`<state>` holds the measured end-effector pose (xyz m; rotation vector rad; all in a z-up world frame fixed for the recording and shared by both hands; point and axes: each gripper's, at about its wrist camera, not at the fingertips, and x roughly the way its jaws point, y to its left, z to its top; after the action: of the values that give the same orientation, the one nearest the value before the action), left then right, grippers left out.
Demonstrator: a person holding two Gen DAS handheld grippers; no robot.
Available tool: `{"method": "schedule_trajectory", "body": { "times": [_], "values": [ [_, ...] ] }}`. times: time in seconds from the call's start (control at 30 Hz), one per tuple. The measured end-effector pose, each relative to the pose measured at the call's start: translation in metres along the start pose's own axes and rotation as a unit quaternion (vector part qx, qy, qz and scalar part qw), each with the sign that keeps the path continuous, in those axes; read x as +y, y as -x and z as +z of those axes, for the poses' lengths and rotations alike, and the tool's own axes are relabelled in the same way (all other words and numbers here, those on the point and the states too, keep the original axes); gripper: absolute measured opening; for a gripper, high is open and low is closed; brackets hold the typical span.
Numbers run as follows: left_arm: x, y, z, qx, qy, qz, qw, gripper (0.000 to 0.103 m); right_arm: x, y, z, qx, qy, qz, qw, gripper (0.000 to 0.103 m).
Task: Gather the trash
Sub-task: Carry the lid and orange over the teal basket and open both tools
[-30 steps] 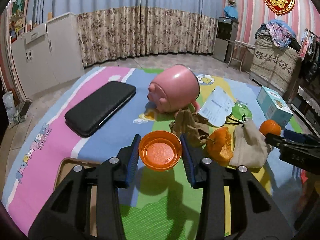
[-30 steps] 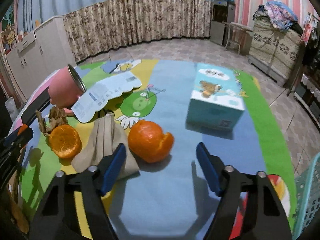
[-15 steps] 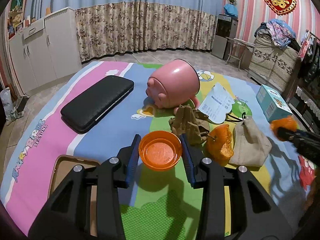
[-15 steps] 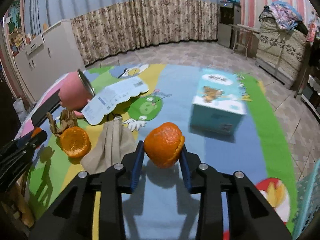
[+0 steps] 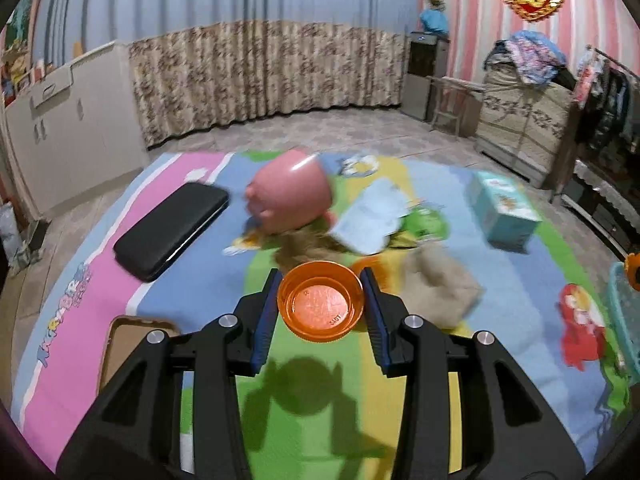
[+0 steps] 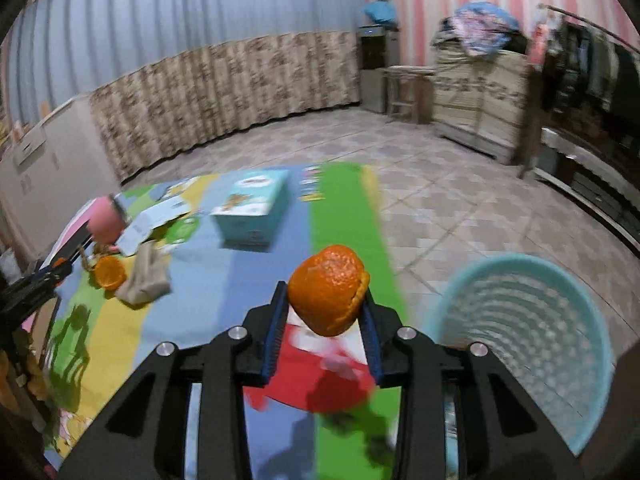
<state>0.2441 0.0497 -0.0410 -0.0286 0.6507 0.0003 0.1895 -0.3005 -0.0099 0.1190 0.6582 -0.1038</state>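
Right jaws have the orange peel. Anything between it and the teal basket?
Nothing visible. The right gripper holds the orange peel above the play mat. The teal basket stands to its right with its mouth open and only bare floor tiles and mat edge between.

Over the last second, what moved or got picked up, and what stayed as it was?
The right gripper closed on the orange peel, lifted it off the mat and swung it right, toward the blue basket. The left gripper kept its hold on the orange cap. The other scraps, pink cup and tissue box stayed put.
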Motion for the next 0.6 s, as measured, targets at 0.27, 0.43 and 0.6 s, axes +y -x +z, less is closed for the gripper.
{"method": "schedule_trajectory", "body": {
  "times": [0.27,0.43,0.6],
  "values": [
    [-0.082,0.028,0.007,-0.020,-0.047,-0.053,0.9973,0.039,-0.085,0.024,-0.010,-0.028,-0.053,-0.070,0.996,0.035],
    [-0.140,0.033,0.003,-0.019,-0.075,-0.084,0.9934,0.039,-0.119,0.025,-0.013,-0.032,-0.068,-0.086,0.994,0.035],
    [-0.193,0.032,-0.003,-0.007,-0.077,-0.132,0.9882,0.039,-0.141,0.023,-0.017,-0.028,-0.078,-0.092,0.992,0.035]
  ]
}}
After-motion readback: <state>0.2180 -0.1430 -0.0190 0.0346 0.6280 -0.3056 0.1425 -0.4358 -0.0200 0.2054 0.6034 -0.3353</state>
